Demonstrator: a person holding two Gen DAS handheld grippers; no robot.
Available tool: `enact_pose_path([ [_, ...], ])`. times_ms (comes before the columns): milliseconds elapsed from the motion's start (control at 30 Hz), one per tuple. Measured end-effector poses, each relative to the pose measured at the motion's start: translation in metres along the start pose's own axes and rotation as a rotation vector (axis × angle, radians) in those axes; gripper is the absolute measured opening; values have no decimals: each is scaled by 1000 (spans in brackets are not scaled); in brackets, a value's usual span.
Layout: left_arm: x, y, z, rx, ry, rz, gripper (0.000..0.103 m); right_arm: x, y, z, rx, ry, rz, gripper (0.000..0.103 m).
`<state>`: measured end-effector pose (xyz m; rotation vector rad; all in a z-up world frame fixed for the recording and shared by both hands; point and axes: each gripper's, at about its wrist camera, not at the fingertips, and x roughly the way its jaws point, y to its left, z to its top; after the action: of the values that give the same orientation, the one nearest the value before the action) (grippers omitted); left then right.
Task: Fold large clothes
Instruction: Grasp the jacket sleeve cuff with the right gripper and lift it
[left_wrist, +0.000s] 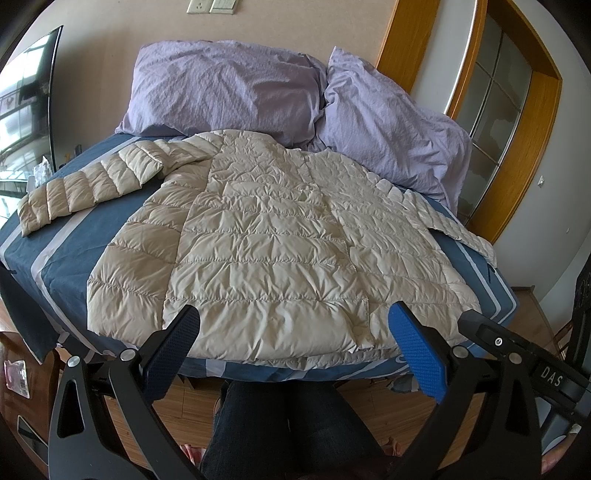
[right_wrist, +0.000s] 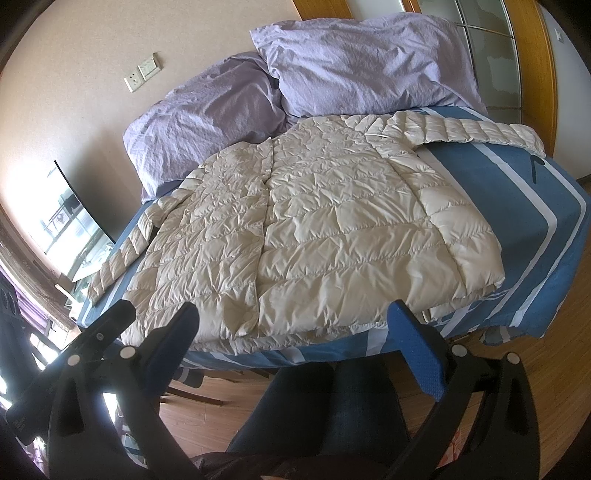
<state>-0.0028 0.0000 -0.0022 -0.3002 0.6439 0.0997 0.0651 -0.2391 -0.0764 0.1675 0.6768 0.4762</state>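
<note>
We hold our left gripper (left_wrist: 293, 325) and right gripper (right_wrist: 291, 321) wide open, empty, above the quilted cream down jacket (left_wrist: 266, 243) lying flat, sleeves spread, on the blue striped bedsheet (left_wrist: 70, 251).

1 beige puffer jacket (left_wrist: 273, 243), 2 lilac pillows (left_wrist: 225, 85) (left_wrist: 388, 125), 1 striped blue sheet (left_wrist: 70, 240), 2 wall plates (left_wrist: 212, 5)

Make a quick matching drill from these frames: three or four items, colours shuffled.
Items:
1. puffer jacket
2. pillows
3. bed sheet
4. door frame

Colours:
A. orange-brown wood
B. lilac
C. cream
D. blue with pale stripes

Pairs: 1-C, 2-B, 3-D, 4-A
</note>
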Motion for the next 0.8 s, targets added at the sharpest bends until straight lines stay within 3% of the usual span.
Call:
enact_pose_path([
  [367,33,8,19,10,32,44,102,17,-22,24,36,-23,-65,101],
  [600,76,17,51,45,51,138,102,33,-55,62,61,-71,-175,101],
  [800,119,29,79,80,75,231,102,65,-102,107,100,-49,-285,101],
])
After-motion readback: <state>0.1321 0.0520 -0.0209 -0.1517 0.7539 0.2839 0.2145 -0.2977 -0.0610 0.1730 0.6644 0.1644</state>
